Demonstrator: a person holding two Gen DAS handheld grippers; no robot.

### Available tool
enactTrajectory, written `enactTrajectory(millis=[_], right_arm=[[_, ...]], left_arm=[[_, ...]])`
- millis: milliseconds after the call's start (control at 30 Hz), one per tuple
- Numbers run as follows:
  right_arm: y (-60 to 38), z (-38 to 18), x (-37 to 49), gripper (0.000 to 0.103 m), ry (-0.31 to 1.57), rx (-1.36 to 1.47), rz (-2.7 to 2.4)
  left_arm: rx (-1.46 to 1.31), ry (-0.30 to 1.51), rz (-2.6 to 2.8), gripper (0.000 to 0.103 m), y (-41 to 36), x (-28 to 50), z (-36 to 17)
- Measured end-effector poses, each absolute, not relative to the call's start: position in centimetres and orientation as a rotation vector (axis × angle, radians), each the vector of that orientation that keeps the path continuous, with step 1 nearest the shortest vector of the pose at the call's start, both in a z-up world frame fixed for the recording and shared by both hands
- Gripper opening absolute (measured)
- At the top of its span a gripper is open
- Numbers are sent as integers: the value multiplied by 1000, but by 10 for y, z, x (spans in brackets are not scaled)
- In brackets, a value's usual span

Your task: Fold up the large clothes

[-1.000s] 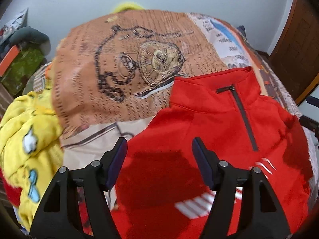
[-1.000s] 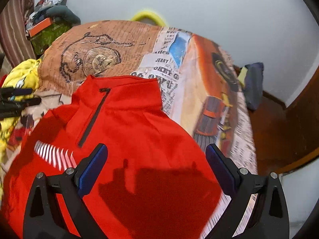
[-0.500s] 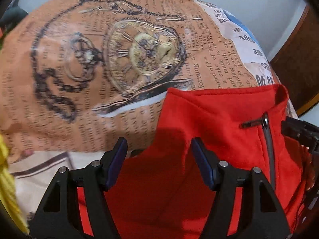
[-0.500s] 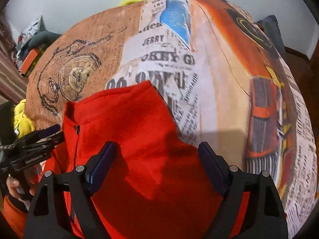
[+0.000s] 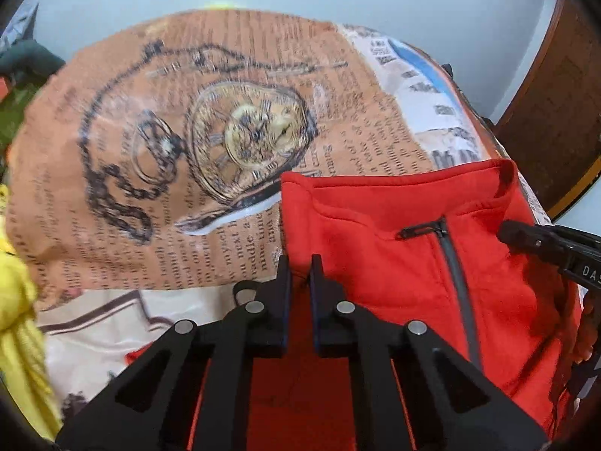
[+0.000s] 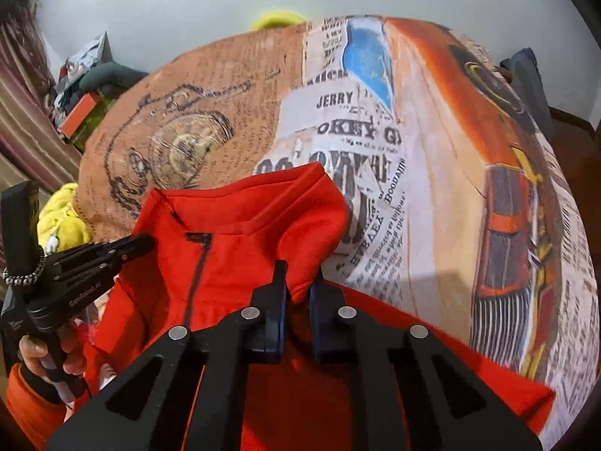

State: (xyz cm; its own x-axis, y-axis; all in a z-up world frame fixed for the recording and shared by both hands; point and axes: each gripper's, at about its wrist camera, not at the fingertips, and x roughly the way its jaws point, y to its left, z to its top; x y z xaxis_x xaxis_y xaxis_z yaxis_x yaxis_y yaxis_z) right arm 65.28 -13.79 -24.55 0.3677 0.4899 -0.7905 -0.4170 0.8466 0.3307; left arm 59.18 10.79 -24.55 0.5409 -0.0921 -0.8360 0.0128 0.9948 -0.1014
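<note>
A red zip-neck top (image 5: 379, 263) lies face up on the printed bed cover (image 5: 188, 244), collar toward the wall. My left gripper (image 5: 300, 265) is closing on the top's left shoulder just below the collar, with a pinch of red cloth between its pads. In the right wrist view the red top (image 6: 240, 248) fills the lower middle. My right gripper (image 6: 298, 274) is closing on the other shoulder, a red fold pressed between its pads. Each view shows the other gripper at its edge: the right gripper (image 5: 541, 246) and the left gripper (image 6: 97, 255), held by a hand (image 6: 33, 353).
A yellow garment (image 5: 18, 319) is bunched at the bed's left side. A wooden door (image 5: 556, 112) stands at the far right. Clutter (image 6: 86, 101) is piled by the curtain at left, and a dark blue item (image 6: 526, 75) lies beyond the bed's right edge.
Both grippers moved forward and down to the shoulders by the collar. Their jaws, wide apart before, have come together on the red cloth.
</note>
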Motion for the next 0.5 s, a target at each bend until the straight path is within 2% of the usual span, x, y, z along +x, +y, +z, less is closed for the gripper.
enactTrajectory(millis=[333,500], right_arm=[[-148,-185,581,8,946,15,665],[-161,-167,530,8,918,0,695]], left_arm=[[-5,898,-156,7,84,503,-156],[17,880,-187,7,78,449,-133]])
